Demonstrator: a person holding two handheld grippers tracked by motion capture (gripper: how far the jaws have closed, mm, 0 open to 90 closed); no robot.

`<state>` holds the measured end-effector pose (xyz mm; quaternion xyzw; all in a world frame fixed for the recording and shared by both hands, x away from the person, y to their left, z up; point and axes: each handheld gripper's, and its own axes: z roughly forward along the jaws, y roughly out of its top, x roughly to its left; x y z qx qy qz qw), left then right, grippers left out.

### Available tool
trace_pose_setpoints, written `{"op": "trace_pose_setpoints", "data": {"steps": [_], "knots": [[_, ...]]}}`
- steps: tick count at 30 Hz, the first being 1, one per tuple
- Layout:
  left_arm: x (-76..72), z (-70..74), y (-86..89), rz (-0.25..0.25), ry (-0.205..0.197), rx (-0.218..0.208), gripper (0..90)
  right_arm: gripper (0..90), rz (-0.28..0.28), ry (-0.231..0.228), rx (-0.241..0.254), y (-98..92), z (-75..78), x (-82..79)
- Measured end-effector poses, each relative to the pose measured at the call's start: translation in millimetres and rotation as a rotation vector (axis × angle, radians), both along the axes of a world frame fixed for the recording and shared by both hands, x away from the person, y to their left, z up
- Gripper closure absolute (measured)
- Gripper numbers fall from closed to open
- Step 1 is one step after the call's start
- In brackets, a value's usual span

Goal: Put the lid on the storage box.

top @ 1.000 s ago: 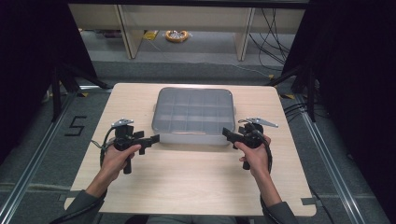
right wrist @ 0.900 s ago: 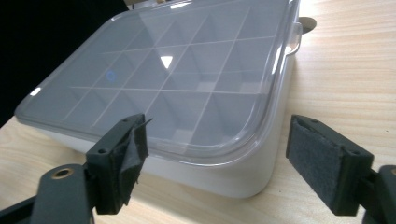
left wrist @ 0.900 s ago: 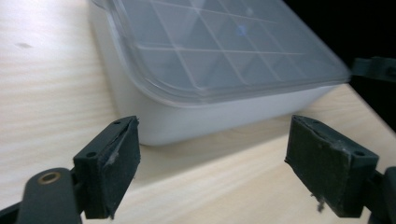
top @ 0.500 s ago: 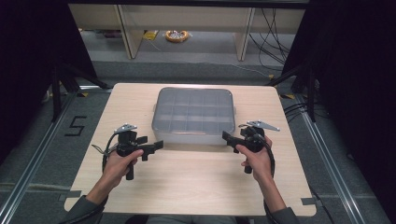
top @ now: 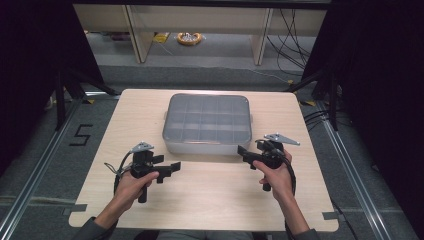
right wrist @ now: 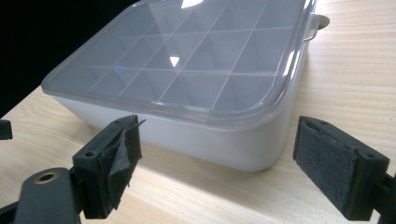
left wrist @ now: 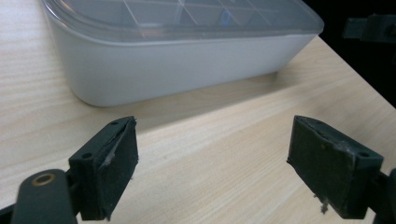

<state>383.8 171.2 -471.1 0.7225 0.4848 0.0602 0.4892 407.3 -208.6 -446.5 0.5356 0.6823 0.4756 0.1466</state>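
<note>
A grey plastic compartment box (top: 207, 122) with a clear lid lies shut on the middle of the wooden table (top: 210, 200). My left gripper (top: 175, 167) hovers near the box's front left corner and points right. In the left gripper view it (left wrist: 212, 172) stands open over bare wood, with the box (left wrist: 177, 60) ahead. My right gripper (top: 241, 151) sits by the front right corner and points left. Its jaws have just been opening and now stand wide (right wrist: 219, 168), with nothing between them. The box corner (right wrist: 187, 84) lies just beyond them.
A latch tab (right wrist: 320, 21) sticks out on the box's far side. The other gripper (left wrist: 373, 28) appears far off in the left gripper view. Table edges drop to a dark floor on both sides. Shelving and cables stand behind the table.
My left gripper has drawn back toward the person and slightly right, away from the box. The right hand has stayed put.
</note>
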Motion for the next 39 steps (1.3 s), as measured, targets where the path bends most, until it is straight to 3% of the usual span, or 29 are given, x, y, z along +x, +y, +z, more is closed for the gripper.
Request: {"op": "trace_pose_setpoints", "data": {"steps": [1, 2, 3, 4, 5, 6, 7, 8, 9, 11, 17, 19, 20, 22, 25, 26, 27, 29, 34, 39], "knots": [[-1.2, -1.2, -1.2, 0.003, 0.003, 0.003, 15.4, 16.4, -0.014, 0.028, 0.014, 1.8, 0.5, -3.1], [-2.4, -2.3, -1.7, -0.001, 0.007, 0.009, 15.4, 16.4, 0.016, -0.031, -0.017, -1.7, -2.8, -0.3], [-3.5, -3.4, -2.7, -0.005, 0.011, 0.006, 15.4, 16.4, -0.005, 0.007, 0.002, 1.5, -2.3, -3.9], [-5.2, -4.2, -3.1, -0.008, 0.011, 0.012, 15.4, 16.4, 0.017, -0.002, -0.023, -1.0, -2.5, -3.9], [-6.1, -5.2, -3.7, -0.015, 0.009, 0.011, 15.4, 16.4, 0.002, 0.024, 0.019, 2.6, -2.3, -7.5], [-8.5, -6.5, -4.7, -0.020, 0.012, 0.013, 15.4, 16.4, 0.022, -0.013, -0.001, 0.5, -4.6, -5.7], [-10.5, -7.8, -5.4, -0.027, 0.012, 0.015, 15.4, 16.5, 0.010, 0.012, -0.013, 1.3, -4.1, -8.5], [-12.6, -9.3, -6.0, -0.034, 0.013, 0.019, 15.4, 16.5, 0.019, 0.003, 0.004, 2.1, -5.6, -9.4], [-14.4, -10.1, -6.7, -0.036, 0.015, 0.023, 15.4, 16.5, 0.013, 0.025, 0.009, 3.5, -5.3, -11.4], [-18.2, -13.1, -7.6, -0.046, 0.014, 0.031, 15.4, 16.6, 0.035, 0.006, -0.025, 1.0, -7.1, -11.7], [-29.9, -17.5, -6.1, -0.066, 0.001, 0.055, 15.4, 16.7, 0.041, -0.005, -0.013, 2.6, -10.7, -18.3], [-33.4, -17.5, -6.5, -0.087, 0.000, 0.060, 15.4, 16.7, 0.046, 0.007, -0.023, 2.5, -11.4, -20.6], [-35.0, -17.5, -7.4, -0.089, 0.004, 0.058, 15.4, 16.7, 0.037, 0.030, 0.003, 5.0, -11.5, -23.9], [-37.7, -18.1, -8.6, -0.099, 0.000, 0.054, 15.4, 16.7, 0.052, 0.005, -0.031, 3.6, -14.9, -24.4], [-41.3, -18.4, -8.6, -0.109, 0.000, 0.061, 15.4, 16.7, 0.058, 0.024, -0.016, 4.8, -16.1, -29.6], [-42.3, -18.3, -8.1, -0.113, -0.001, 0.064, 15.4, 16.7, 0.068, 0.030, -0.042, 3.4, -16.5, -30.8], [-43.6, -18.5, -8.3, -0.111, 0.002, 0.058, 15.4, 16.7, 0.065, 0.011, -0.022, 4.0, -18.1, -31.7], [-45.6, -18.9, -7.9, -0.113, -0.003, 0.056, 15.4, 16.7, 0.046, 0.031, -0.023, 5.5, -17.7, -35.7], [-51.2, -19.8, -6.9, -0.119, -0.004, 0.061, 15.4, 16.9, 0.076, 0.012, -0.034, 1.7, -19.9, -42.1], [-57.3, -21.0, -5.6, -0.140, 0.003, 0.068, 15.4, 16.9, 0.089, 0.031, -0.047, 0.9, -24.2, -50.5]]}}
